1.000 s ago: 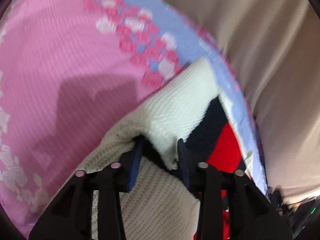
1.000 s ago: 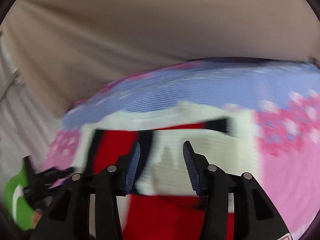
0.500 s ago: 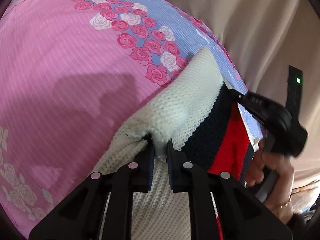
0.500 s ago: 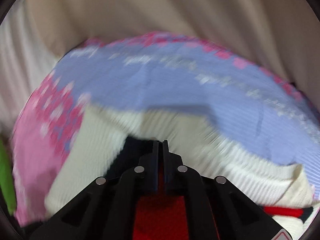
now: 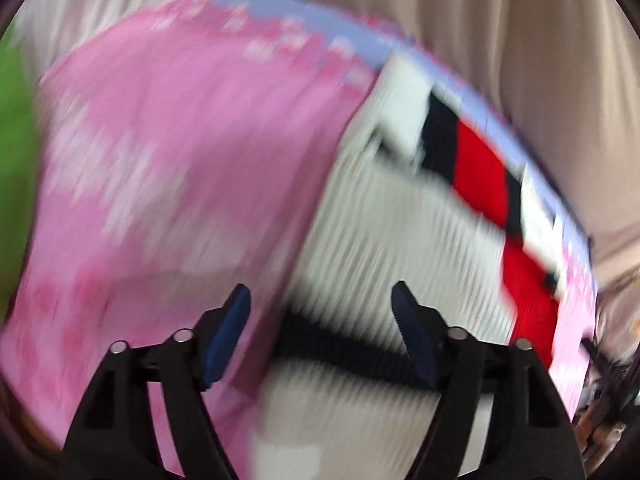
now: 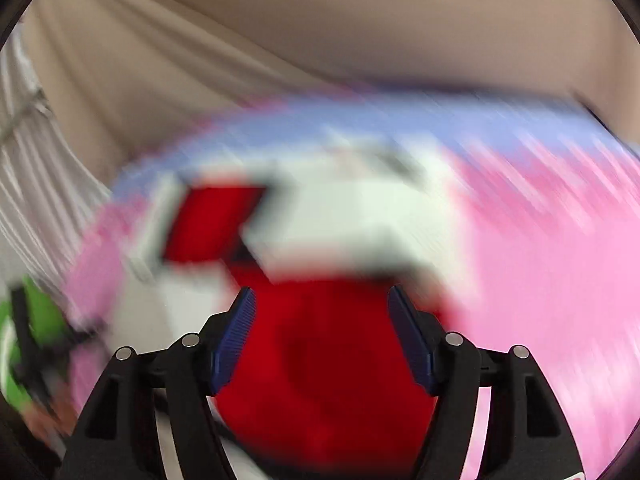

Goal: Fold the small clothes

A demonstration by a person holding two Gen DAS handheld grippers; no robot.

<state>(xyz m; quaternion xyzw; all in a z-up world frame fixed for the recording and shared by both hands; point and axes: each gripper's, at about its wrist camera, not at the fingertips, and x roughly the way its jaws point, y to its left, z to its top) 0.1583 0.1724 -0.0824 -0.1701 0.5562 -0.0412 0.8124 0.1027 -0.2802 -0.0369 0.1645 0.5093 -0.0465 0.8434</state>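
Observation:
A small knit sweater (image 5: pixel 384 248), cream with red and dark navy bands, lies on a pink and lilac flowered bedspread (image 5: pixel 160 160). Both views are blurred by motion. My left gripper (image 5: pixel 320 312) hovers over the sweater's cream part and its dark stripe; its jaws are opening and grip nothing. In the right wrist view the sweater (image 6: pixel 340 224) shows a folded cream part above a red panel. My right gripper (image 6: pixel 320 308) hangs over that red panel, jaws opening, with nothing pinched between the pads.
Beige curtain folds (image 6: pixel 320 32) hang behind the bed and white pleated fabric (image 6: pixel 24 152) at the left. Something green (image 5: pixel 16 152) lies at the bedspread's left edge. A green-sleeved arm with the other tool (image 6: pixel 28 344) shows at the lower left of the right wrist view.
Both grippers were shut on the sweater's fabric half a second ago; both have let go and opened wide. The left gripper has swung sideways and rolled, and the cream part now lies folded.

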